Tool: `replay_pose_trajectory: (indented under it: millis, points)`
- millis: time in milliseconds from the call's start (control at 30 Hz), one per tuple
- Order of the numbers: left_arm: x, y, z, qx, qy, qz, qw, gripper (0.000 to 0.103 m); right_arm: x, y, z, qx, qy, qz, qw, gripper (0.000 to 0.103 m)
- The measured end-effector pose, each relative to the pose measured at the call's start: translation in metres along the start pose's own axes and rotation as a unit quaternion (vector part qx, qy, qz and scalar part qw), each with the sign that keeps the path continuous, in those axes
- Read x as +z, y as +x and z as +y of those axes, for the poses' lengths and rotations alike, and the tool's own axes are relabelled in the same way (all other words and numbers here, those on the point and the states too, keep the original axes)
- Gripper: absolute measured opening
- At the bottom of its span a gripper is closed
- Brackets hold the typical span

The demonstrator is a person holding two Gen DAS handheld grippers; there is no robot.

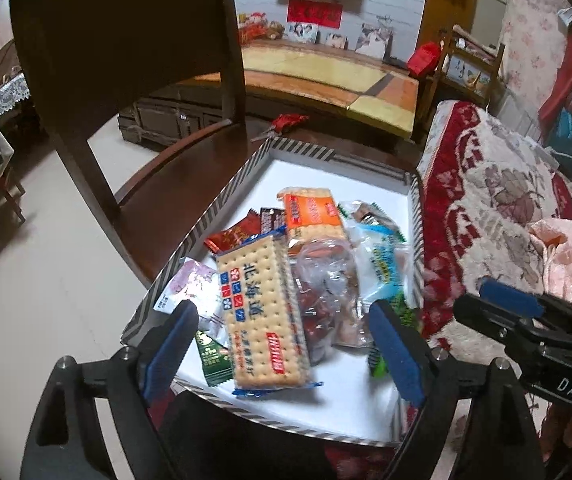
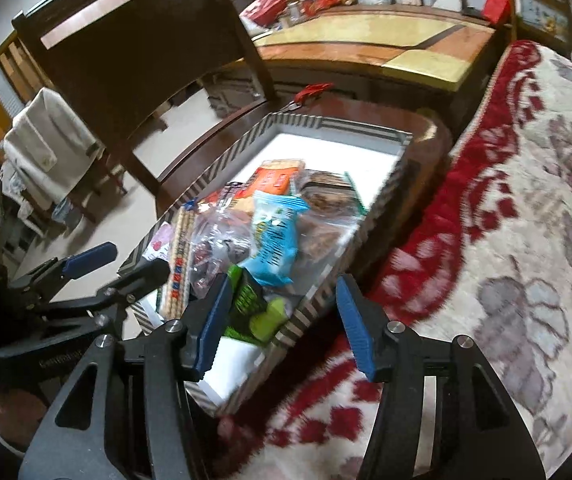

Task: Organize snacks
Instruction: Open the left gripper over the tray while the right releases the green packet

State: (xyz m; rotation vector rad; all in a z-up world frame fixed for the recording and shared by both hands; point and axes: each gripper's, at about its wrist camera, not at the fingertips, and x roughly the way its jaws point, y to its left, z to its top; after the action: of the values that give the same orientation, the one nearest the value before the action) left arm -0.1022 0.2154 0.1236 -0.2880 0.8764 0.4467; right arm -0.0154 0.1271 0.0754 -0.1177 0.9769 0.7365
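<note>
A striped-rim box (image 1: 222, 194) with a white floor holds several snacks on a dark wooden chair seat (image 1: 174, 184). A long cracker pack (image 1: 264, 312) lies on top, beside a clear bag of red snacks (image 1: 322, 292), an orange cracker pack (image 1: 312, 212) and a blue-white packet (image 1: 382, 268). My left gripper (image 1: 286, 344) is open and empty, hovering over the box's near end. My right gripper (image 2: 282, 328) is open and empty above the box's near right rim (image 2: 318, 292), over a green packet (image 2: 250, 300). The blue-white packet (image 2: 274, 236) shows there too.
The chair's back (image 1: 126, 36) rises at the left. A red and cream floral blanket (image 1: 498, 208) on a sofa lies right of the box. A long low cabinet (image 1: 326, 76) stands behind. A red wrapper (image 1: 290, 122) lies on the seat beyond the box.
</note>
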Motion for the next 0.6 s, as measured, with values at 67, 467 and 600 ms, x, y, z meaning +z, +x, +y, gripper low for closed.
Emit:
replay_pose_trajectory:
  millis: [67,467,600]
  points:
    - [-0.002,-0.007,-0.004,-0.004,0.001,-0.015,0.9999,0.097,-0.007,-0.009,-0.005,-0.005,0.006,-0.007,1.000,0.054]
    - [-0.009,-0.020,-0.025,0.000,0.023,-0.016,0.9996,0.103,-0.038,-0.028,-0.021,-0.010,0.022,-0.004,1.000,0.054]
    - [-0.011,-0.022,-0.029,0.001,0.027,-0.013,0.9995,0.103,-0.041,-0.032,-0.021,-0.009,0.020,-0.008,1.000,0.054]
